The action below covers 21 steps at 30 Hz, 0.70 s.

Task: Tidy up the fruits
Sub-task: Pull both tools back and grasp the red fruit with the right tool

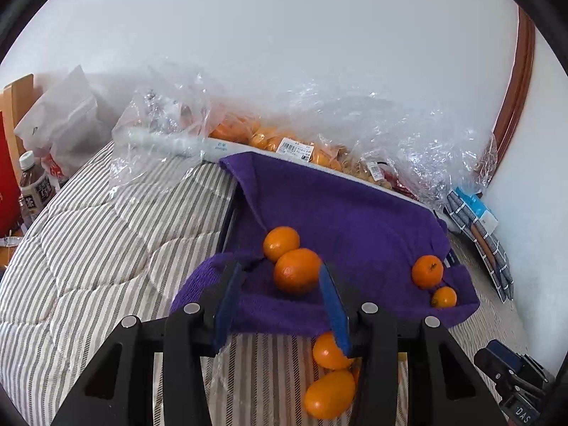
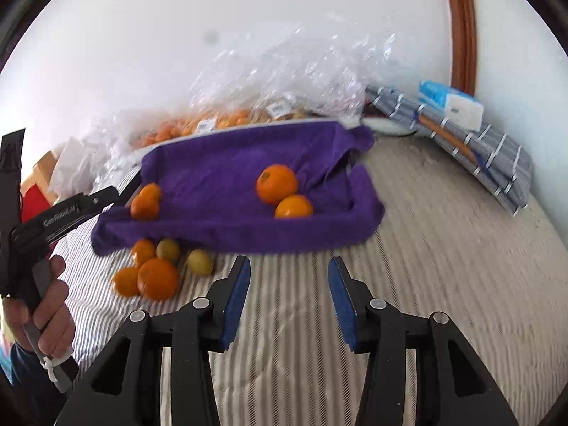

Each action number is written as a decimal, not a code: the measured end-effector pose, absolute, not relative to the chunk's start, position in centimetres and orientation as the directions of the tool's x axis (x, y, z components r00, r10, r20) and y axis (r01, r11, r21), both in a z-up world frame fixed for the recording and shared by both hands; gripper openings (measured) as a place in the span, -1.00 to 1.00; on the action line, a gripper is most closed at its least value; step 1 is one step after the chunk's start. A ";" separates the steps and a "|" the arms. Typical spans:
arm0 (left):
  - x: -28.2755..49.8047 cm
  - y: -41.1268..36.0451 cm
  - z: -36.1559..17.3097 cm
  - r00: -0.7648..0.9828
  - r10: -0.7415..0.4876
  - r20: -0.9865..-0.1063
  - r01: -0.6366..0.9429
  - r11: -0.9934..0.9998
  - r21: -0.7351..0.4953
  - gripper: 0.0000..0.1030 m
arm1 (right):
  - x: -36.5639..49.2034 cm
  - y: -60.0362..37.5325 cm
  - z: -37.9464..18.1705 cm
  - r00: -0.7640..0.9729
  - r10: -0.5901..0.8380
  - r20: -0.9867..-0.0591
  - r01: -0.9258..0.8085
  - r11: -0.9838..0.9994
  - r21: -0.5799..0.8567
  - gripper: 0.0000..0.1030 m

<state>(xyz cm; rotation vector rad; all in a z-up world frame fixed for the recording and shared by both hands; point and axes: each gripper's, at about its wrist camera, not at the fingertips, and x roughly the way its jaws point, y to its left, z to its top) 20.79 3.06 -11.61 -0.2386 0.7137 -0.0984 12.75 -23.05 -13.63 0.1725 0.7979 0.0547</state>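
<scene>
A tray lined with a purple towel (image 1: 355, 213) lies on the striped bedding. Two oranges (image 1: 297, 271) touch each other at its near left, and two smaller ones (image 1: 427, 271) sit at its near right corner. My left gripper (image 1: 280, 268) hovers over the tray's front edge just short of the nearer orange, open and holding nothing. Loose oranges (image 2: 158, 278) and two yellow-green fruits (image 2: 200, 262) lie on the bedding in front of the towel (image 2: 230, 184). My right gripper (image 2: 289, 266) is open and empty above bare bedding, short of the tray.
Clear plastic bags of oranges (image 1: 284, 142) are heaped behind the tray against the white wall. A drink bottle (image 1: 33, 184) and a white bag stand far left. Folded striped cloth with a tissue pack (image 2: 451, 104) leans at the right. A hand (image 2: 46, 305) grips the left tool.
</scene>
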 end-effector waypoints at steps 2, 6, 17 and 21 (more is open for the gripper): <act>19.7 3.6 -12.2 0.739 -0.160 -0.654 0.006 0.973 -0.232 -0.16 | 12.1 -22.1 -14.3 0.685 0.148 -0.714 -0.011 0.981 0.193 -0.16; 17.9 4.8 -13.1 0.723 -0.127 -0.679 -0.007 0.981 -0.192 -0.16 | 11.7 -19.9 -15.4 0.660 0.170 -0.732 -0.059 0.983 0.175 -0.23; 17.0 7.7 -14.4 0.695 -0.119 -0.709 -0.084 0.966 -0.244 -0.16 | 12.9 -17.0 -17.1 0.607 0.177 -0.774 -0.105 0.984 0.142 -0.38; 16.9 7.0 -14.4 0.700 -0.114 -0.705 -0.066 0.973 -0.223 -0.16 | 13.5 -16.6 -17.2 0.597 0.181 -0.781 -0.119 0.983 0.138 -0.37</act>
